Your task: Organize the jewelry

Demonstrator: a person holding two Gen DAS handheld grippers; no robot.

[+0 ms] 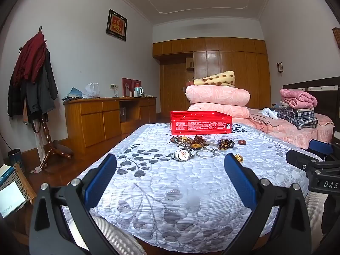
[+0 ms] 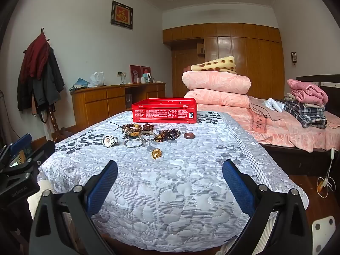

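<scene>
Nearest, the left gripper (image 1: 170, 170) and the right gripper (image 2: 170, 176) both hover with blue fingers (image 1: 99, 178) spread wide and holding nothing over the quilted surface (image 2: 170, 201). Well ahead of both, apart from the fingers, lie a gold ornament (image 2: 156, 153), a wristwatch (image 1: 183, 154), a silver bangle (image 2: 132, 143) and beaded bracelets (image 2: 170, 135). Beyond them stands the open red tin (image 2: 164, 110).

On the quilt (image 2: 170, 191): tin box (image 2: 164, 111) at the far end; before it beads (image 2: 131, 127), watch (image 2: 109, 141), bangle (image 2: 132, 143), pendant (image 2: 156, 154) nearest.
</scene>
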